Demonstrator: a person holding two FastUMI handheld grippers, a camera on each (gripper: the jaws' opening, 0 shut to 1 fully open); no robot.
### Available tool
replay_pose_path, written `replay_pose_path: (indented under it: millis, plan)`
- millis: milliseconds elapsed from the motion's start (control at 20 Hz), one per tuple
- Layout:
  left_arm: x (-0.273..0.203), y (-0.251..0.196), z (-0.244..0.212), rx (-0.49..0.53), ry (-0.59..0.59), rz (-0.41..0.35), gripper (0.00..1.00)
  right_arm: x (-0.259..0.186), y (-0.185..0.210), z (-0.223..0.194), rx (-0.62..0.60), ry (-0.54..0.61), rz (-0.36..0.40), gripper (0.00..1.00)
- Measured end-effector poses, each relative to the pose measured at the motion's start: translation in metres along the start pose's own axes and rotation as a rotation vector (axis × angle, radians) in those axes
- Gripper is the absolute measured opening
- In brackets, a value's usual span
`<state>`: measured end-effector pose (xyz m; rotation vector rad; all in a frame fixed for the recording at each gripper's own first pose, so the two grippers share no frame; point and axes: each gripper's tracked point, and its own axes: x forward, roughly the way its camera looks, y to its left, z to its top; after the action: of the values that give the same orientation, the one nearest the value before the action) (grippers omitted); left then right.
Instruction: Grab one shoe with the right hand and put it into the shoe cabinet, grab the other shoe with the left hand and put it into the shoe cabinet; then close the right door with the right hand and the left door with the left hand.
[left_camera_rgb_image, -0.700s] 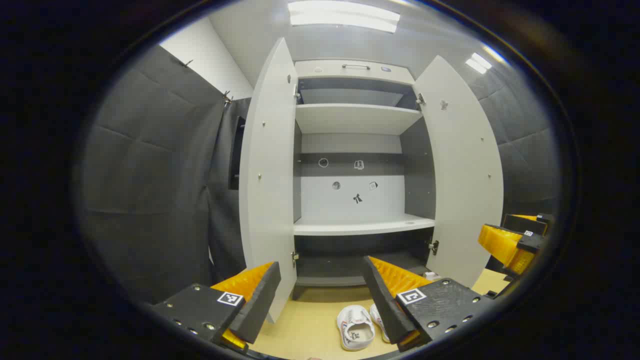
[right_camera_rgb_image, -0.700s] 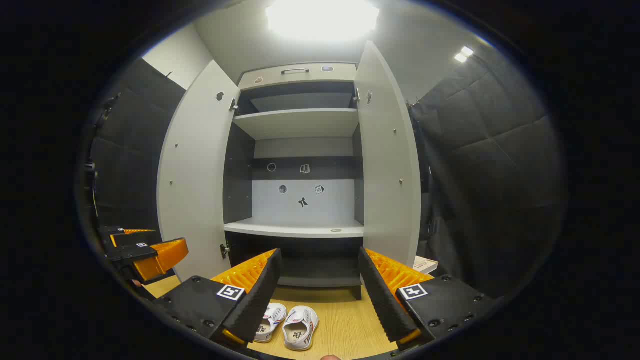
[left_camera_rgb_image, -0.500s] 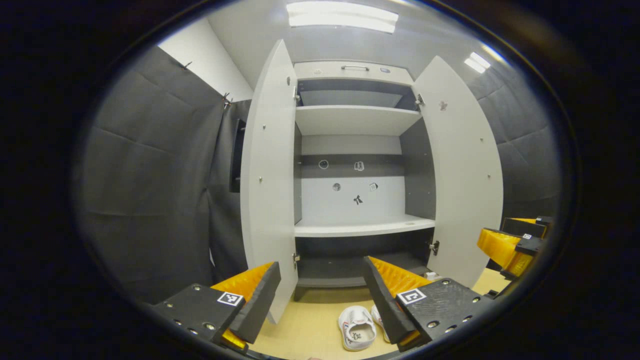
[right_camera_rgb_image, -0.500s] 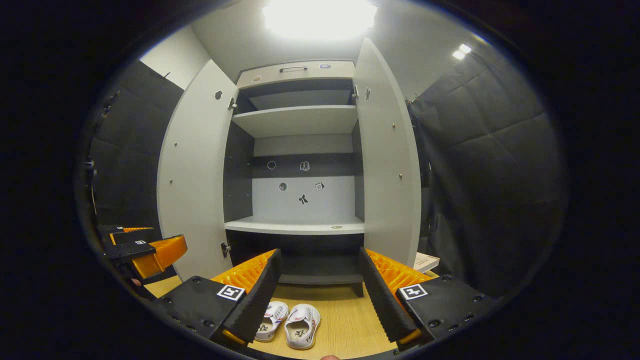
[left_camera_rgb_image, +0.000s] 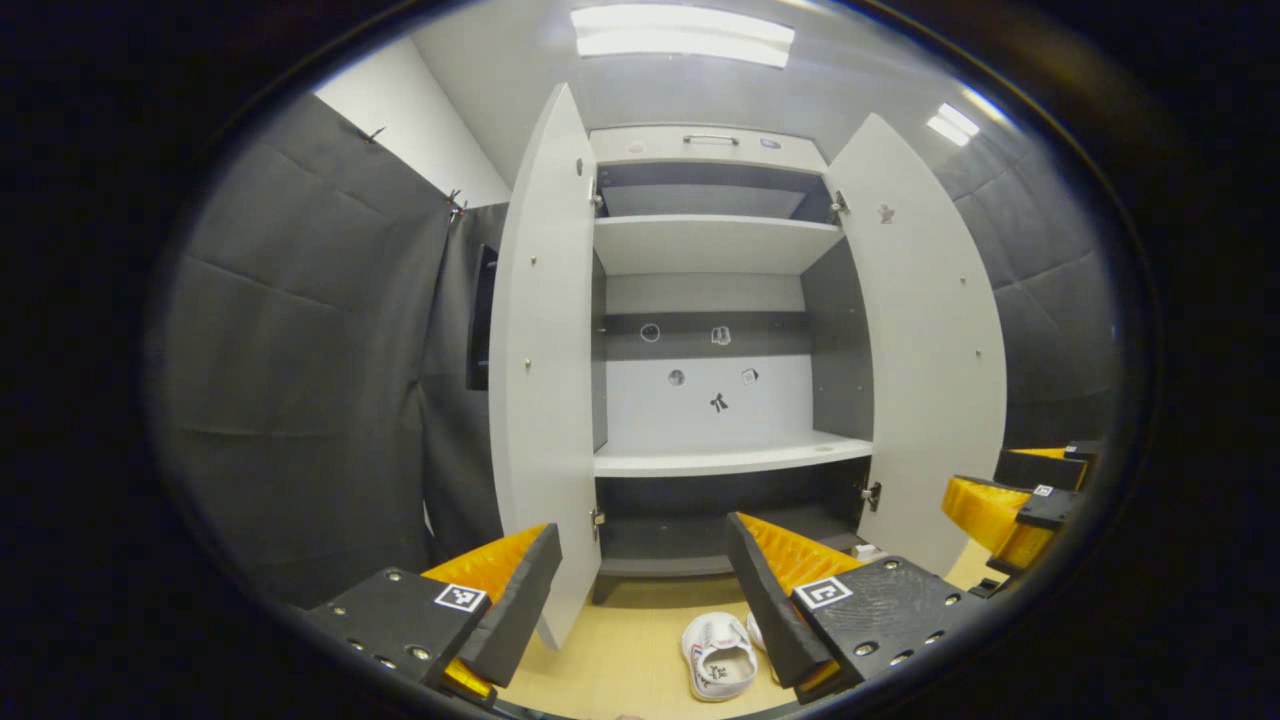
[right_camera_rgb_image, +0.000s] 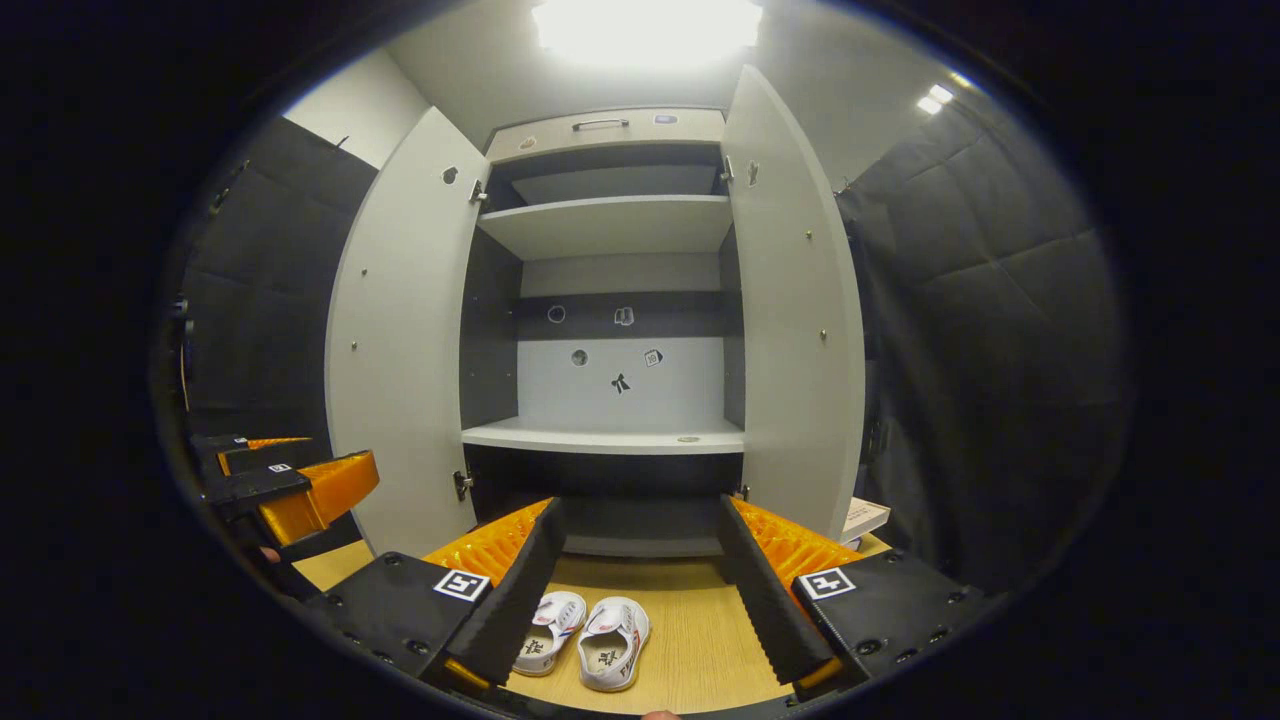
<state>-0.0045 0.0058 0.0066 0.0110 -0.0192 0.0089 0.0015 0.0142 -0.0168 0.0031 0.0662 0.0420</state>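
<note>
Right gripper view: shoes (right_camera_rgb_image: 585, 648) insole print unreadable; cabinet (right_camera_rgb_image: 610, 225) stickers illegible.

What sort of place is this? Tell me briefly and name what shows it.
Probably a recording booth set up as a home entryway: a tall shoe cabinet with both doors open, a pair of white shoes on the wooden floor, and padded dark walls.

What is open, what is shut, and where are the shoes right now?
Left cabinet door: swung open.
Right cabinet door: swung open.
Shoe cabinet shelves: bare, no shoes inside.
Pair of white shoes: side by side on the wooden floor in front of the cabinet, untouched.
Left tool: open, holding nothing.
Right tool: open, holding nothing, above the shoes.
Book: lying flat by the right door.
</note>
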Motion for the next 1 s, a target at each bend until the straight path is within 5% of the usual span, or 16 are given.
replay_pose_path:
  millis: [500, 1000]
  plan:
    - [0.001, 0.021, 0.004, 0.018, -0.026, 0.026, 0.95, 0.025, 0.032, -0.028, -0.017, 0.098, 0.083, 0.96]
    - [-0.003, 0.064, -0.007, 0.029, -0.002, 0.117, 0.95, 0.061, 0.076, -0.127, 0.001, 0.422, 0.203, 0.97]
